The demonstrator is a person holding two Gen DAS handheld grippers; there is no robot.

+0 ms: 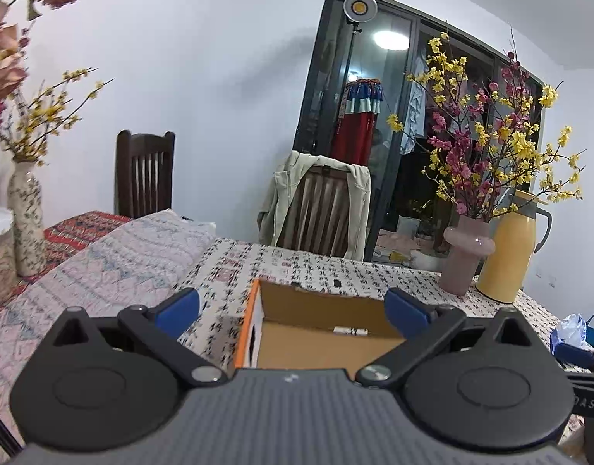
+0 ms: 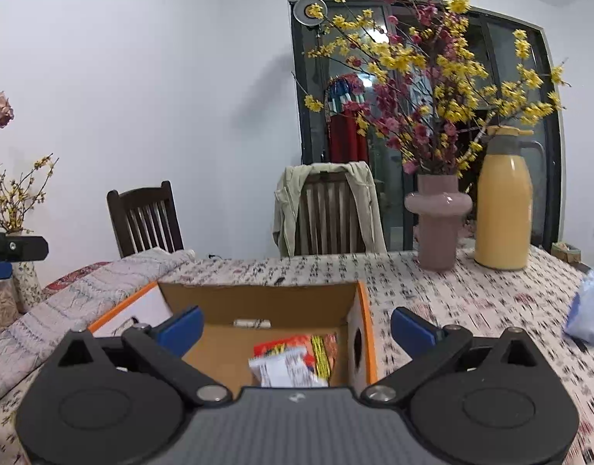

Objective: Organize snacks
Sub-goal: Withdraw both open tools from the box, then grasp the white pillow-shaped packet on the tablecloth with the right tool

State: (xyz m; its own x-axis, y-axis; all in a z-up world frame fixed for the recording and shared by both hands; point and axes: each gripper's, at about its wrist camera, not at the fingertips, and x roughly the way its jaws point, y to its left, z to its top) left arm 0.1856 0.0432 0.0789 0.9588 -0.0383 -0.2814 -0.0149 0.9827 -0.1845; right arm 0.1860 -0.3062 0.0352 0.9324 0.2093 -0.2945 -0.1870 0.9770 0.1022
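Note:
An open cardboard box (image 1: 320, 306) with orange edges stands on the patterned tablecloth, right in front of my left gripper (image 1: 293, 308). That gripper is open, with nothing between its blue fingers. From the right wrist view the same box (image 2: 258, 298) shows snack packets (image 2: 297, 360), red, yellow and white, lying on its floor. My right gripper (image 2: 297, 327) hangs open just above the box's near edge and holds nothing. The other gripper's black body (image 2: 16, 250) pokes in at the left edge.
A pink vase (image 2: 438, 219) of yellow and red blossoms and a yellow thermos (image 2: 502, 209) stand at the table's far right. A blue plastic bag (image 2: 589, 310) lies to the right. Two wooden chairs (image 2: 146, 219) stand behind; one carries a jacket (image 2: 330, 209). A folded quilt (image 1: 115, 252) lies on the left.

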